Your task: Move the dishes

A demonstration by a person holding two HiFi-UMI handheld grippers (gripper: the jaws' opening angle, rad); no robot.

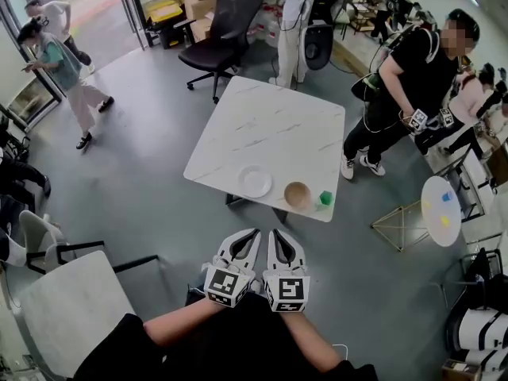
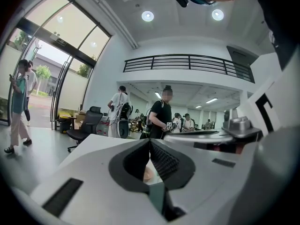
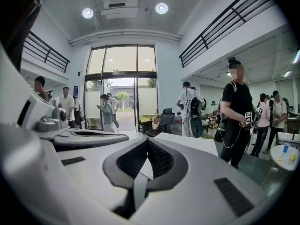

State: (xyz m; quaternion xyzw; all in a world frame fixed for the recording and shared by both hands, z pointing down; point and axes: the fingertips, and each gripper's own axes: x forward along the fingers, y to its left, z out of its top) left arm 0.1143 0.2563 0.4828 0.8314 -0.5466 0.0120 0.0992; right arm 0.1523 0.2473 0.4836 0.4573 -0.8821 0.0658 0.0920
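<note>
A white plate and a tan wooden bowl sit near the front edge of the white marble table, with a small green cube to the bowl's right. Both grippers hang side by side short of the table, clear of the dishes. My left gripper is shut with nothing in it, and so is my right gripper. In the left gripper view the jaws meet at the tips, with a bit of the bowl seen beneath them. The right gripper view shows the same closed tips.
A black office chair stands beyond the table. A person in black stands at its right side, and other people walk at the far left. A small round white table is on the right, and a white chair is at my left.
</note>
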